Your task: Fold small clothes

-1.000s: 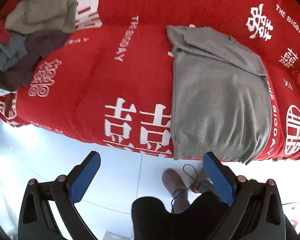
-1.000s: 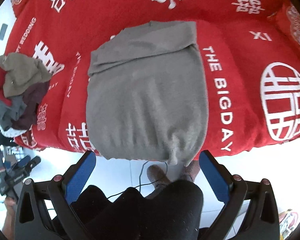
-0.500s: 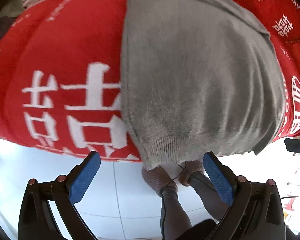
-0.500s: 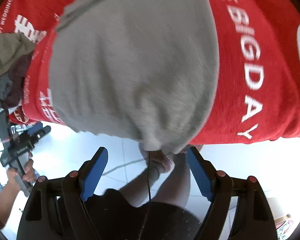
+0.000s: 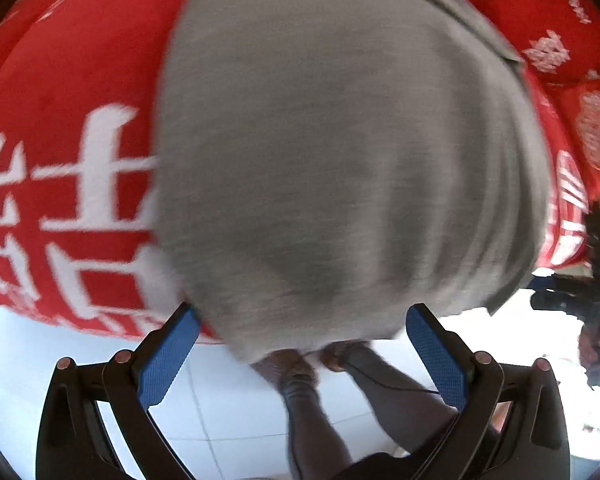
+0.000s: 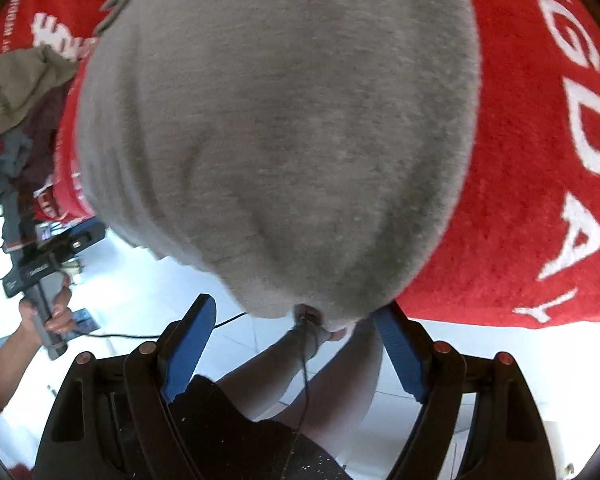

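Your left gripper (image 5: 300, 344) is wide open. Its two blue pads (image 5: 166, 360) sit on either side of the bottom edge of the grey sweater (image 5: 340, 160), and they hold nothing. The left pad's tip is right at the sweater's lower left corner; you cannot tell if it touches.

Your right gripper (image 6: 296, 340) is wide open too. Its blue pads (image 6: 400, 356) sit on either side of the sweater's hanging bottom edge, near its lower right corner. Nothing is pinched between them. The right pad's tip looks like it is against the cloth, but the blur makes it hard to be sure.

The grey sweater (image 6: 280, 120) lies flat on the red blanket (image 5: 60, 140) with white letters, at the blanket's near edge. Its bottom hem hangs over that edge, above the white floor (image 5: 228, 420).

A pile of other clothes (image 6: 16, 112) sits on the blanket's far left side, well apart from the sweater. In the right wrist view you can see your left hand (image 6: 56, 312) holding the other gripper's handle. Your legs and feet (image 5: 296, 364) show below the hem.
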Motion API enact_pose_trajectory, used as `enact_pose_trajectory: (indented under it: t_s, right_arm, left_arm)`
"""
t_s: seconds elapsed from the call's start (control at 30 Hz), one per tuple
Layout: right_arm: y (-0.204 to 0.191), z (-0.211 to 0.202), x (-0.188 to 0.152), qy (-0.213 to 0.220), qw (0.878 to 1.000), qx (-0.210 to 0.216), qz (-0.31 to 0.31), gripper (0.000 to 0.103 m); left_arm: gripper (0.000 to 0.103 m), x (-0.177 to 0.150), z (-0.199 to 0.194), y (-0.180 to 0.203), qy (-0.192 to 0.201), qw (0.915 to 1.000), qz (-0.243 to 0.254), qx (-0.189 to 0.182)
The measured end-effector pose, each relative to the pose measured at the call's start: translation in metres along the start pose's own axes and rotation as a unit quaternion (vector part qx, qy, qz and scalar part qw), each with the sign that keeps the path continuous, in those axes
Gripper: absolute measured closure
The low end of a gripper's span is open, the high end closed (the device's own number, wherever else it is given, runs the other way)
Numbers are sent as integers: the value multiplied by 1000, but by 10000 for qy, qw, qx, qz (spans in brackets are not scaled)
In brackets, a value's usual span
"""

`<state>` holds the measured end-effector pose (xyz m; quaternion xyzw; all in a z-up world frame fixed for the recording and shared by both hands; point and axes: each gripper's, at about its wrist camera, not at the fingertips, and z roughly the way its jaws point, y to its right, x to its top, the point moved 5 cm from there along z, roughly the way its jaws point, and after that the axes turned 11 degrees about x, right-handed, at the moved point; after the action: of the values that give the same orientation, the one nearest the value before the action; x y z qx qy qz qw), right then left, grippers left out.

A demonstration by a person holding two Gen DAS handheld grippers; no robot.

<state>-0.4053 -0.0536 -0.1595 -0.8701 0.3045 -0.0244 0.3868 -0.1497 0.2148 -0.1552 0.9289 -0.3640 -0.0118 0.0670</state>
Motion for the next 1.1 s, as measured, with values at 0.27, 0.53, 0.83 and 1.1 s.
enact_pose_trajectory:
  t_s: [0.27, 0.53, 0.83, 1.1]
  right_arm:
    - [5, 20, 2, -110, 9991, 413, 43, 18]
    - [-3, 11, -9, 332, 9915, 1239, 229, 19]
    - [11, 18, -4, 249, 9902, 1311, 420, 19]
    - [8, 3, -6, 809, 9711, 1898, 1202, 91]
  left_arm:
    - [0, -2, 6, 10, 37, 9999, 93, 112]
    - [5, -5, -8, 5, 110, 9995, -97, -285]
    - [10, -16, 10, 1, -50, 9999, -78, 130]
    - [93, -19, -2, 5, -244, 9997, -25, 54]
